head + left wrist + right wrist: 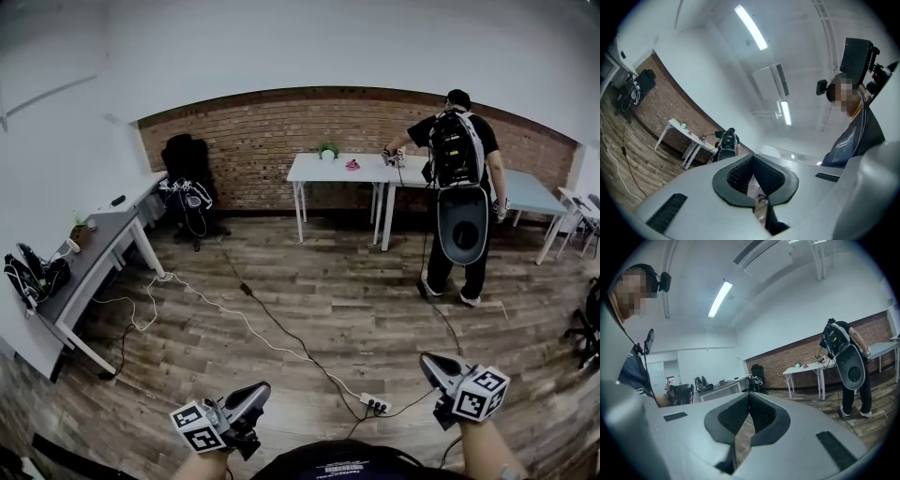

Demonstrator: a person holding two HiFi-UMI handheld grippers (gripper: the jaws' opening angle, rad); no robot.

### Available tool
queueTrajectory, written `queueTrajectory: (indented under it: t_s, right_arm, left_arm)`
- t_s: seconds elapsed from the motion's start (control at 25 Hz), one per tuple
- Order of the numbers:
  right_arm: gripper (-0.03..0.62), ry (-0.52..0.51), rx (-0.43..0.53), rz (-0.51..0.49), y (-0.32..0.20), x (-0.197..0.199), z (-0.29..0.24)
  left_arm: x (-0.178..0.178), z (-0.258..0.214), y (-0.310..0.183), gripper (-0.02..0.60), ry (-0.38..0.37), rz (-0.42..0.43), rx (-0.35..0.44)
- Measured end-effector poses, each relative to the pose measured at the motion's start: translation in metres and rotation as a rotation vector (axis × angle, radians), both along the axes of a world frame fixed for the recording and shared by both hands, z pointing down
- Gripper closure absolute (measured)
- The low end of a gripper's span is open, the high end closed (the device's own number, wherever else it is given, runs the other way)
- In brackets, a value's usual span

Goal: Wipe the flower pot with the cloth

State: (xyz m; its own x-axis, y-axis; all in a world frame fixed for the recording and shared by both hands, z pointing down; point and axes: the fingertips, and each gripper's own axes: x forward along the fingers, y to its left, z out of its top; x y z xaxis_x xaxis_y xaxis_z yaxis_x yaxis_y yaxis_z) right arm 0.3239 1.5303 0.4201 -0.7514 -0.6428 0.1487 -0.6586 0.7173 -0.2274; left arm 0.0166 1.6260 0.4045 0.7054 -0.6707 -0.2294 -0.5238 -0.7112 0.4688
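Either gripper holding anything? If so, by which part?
Nothing held. The left gripper and right gripper both have jaws shut and empty; the flower pot and cloth sit far off on the white table.

Open wooden floor [375, 291] leads to the white table [309, 172] at the brick wall [262, 141]; cables [281, 328] and a power strip [376, 405] cross it. A person [459, 187] blocks the table's right end; a grey desk [94, 262] lines the left.

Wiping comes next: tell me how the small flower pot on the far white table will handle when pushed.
The flower pot looks small beside the white table, so probably light and apt to slide. Leaves rise above it, so it may tip if pushed high. Too far off to judge fragility.
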Motion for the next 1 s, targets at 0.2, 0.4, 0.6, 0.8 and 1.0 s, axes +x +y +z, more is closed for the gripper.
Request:
queueTrajectory:
  t_s: [0.2, 0.4, 0.6, 0.8, 1.0]
  right_arm:
    - [0.594, 0.013, 0.023, -0.119, -0.102, 0.009, -0.011]
    - [0.594, 0.005, 0.035, -0.189, -0.188, -0.007, -0.016]
    - [0.594, 0.022, 0.004, -0.219, -0.256, -0.047, 0.003]
    - [0.594, 0.043, 0.014, -0.192, -0.328, -0.105, 0.011]
    - [0.594, 0.012, 0.012, -0.087, -0.403, -0.169, -0.001]
  left_arm:
    - [0.024, -0.018, -0.073, 0.580, -0.004, -0.088, 0.023]
    - [0.034, -0.016, -0.132, 0.580, -0.007, -0.120, 0.005]
    - [-0.004, -0.004, -0.193, 0.580, 0.007, -0.151, -0.016]
    - [-0.064, 0.010, -0.274, 0.580, 0.020, -0.112, -0.006]
    - [-0.132, 0.001, -0.372, 0.580, 0.003, 0.008, 0.008]
